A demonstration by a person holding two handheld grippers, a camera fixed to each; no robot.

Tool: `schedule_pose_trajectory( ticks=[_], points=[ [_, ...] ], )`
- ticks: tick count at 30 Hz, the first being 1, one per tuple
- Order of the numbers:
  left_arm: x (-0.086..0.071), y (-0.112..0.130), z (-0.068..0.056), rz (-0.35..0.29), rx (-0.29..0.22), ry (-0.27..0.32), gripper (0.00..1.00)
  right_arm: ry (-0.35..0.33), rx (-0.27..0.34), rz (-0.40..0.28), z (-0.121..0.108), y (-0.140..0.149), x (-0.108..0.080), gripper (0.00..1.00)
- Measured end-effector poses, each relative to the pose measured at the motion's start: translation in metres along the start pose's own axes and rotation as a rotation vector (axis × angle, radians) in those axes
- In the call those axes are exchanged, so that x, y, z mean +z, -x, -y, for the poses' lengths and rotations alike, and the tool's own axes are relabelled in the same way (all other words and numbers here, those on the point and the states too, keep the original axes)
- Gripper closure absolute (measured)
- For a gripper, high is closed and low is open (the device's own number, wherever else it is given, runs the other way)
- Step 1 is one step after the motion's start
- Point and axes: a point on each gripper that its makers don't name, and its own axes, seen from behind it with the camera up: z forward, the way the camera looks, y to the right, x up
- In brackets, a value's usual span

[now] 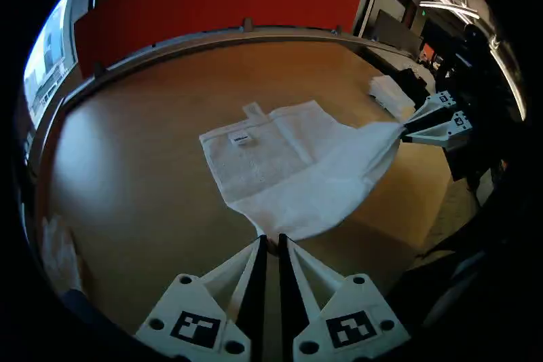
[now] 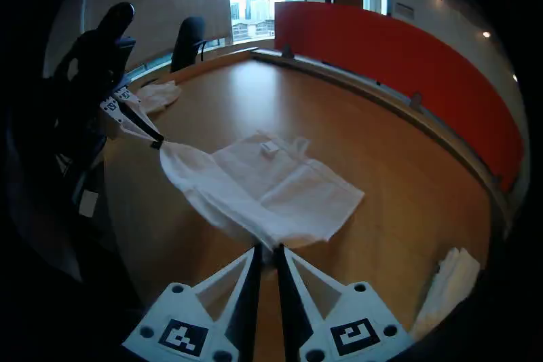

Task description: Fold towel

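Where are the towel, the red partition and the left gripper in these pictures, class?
towel (image 1: 292, 165): left gripper view, the middle of its white cloth.
red partition (image 1: 217, 2): left gripper view, its flat front face.
left gripper (image 1: 272, 240): left gripper view, midway between its fingertips.

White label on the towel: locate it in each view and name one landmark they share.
Left gripper view: label left of centre, on the towel, flat half.
Right gripper view: label at centre, near the towel's far edge.
Shared landmark: the red partition behind the table.
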Motion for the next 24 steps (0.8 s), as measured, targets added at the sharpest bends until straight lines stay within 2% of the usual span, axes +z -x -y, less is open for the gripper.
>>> schedule_pose_trajectory(
  ticks=[9,24],
  points=[
    [0.005,-0.014,0.008,-0.011,0.008,-0.009,0.88,0.002,0.005,-0.008,-0.005,-0.007,0.006,0.84],
    [0.03,-0.072,0.047,-0.057,-0.011,-0.043,0.88,0.037,-0.005,0.005,-0.051,-0.032,0.029,0.84]
  ],
)
